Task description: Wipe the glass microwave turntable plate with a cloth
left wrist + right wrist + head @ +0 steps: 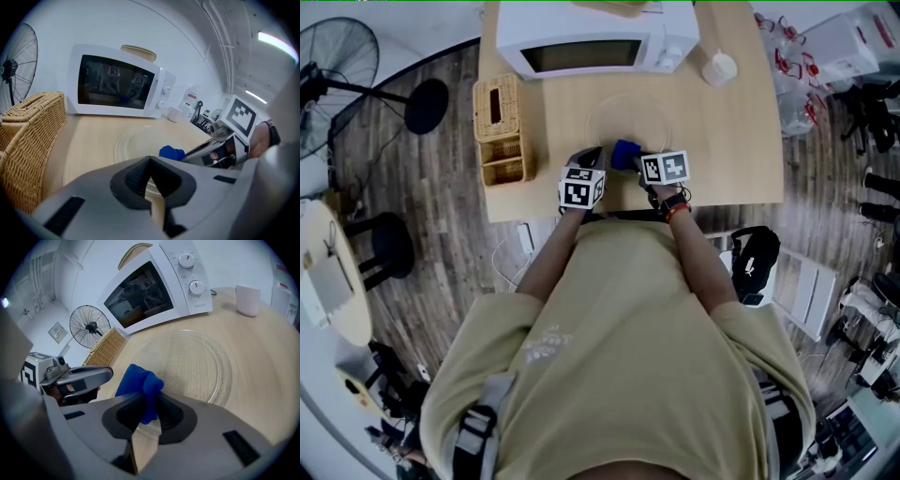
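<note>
The clear glass turntable plate (628, 120) lies flat on the wooden table (731, 141) in front of the microwave (595, 37). My right gripper (149, 401) is shut on a folded blue cloth (139, 380), which it holds over the plate's (187, 364) near left rim. In the head view the cloth (624, 153) sits at the plate's near edge. My left gripper (149, 172) has its jaws closed, with its tips at the plate's (136, 140) near rim. I cannot tell whether they pinch the glass. Seen from the left gripper, the cloth (171, 152) is just to its right.
A wicker tissue box and tray (499, 127) stand at the table's left edge. A white cup (719, 67) sits to the right of the microwave. A floor fan (337, 56) and a stool (389, 246) stand left of the table.
</note>
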Available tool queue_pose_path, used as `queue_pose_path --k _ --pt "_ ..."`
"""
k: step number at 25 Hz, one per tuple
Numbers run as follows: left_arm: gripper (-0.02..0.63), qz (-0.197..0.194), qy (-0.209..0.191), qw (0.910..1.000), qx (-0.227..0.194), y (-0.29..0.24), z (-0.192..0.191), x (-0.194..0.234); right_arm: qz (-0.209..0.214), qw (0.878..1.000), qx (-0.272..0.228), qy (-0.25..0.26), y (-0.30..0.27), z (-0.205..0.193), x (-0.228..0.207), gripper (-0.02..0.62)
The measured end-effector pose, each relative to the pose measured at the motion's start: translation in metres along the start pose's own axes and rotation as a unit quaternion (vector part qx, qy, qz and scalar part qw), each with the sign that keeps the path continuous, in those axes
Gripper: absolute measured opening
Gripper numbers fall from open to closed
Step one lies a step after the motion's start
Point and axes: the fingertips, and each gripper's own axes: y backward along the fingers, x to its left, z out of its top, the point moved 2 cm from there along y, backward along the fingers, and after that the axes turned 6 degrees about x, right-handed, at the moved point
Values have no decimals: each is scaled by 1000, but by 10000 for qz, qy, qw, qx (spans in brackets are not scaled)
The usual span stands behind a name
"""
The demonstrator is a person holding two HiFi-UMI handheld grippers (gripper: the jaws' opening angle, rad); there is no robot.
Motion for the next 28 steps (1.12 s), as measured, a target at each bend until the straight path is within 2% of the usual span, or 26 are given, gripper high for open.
queue_pose_path --k 4,14,28 --pt "17 -131 -76 9998 140 -7 -1 -8 -65 10000 -39 -61 5 -1 -7 86" --pt "16 -356 -306 9987 189 -21 11 -26 -258 9990 -197 -308 19 -4 -30 86" --pt "17 -523 -510 9970 266 -35 16 -44 -536 9946 -459 -764 42 -13 -64 87"
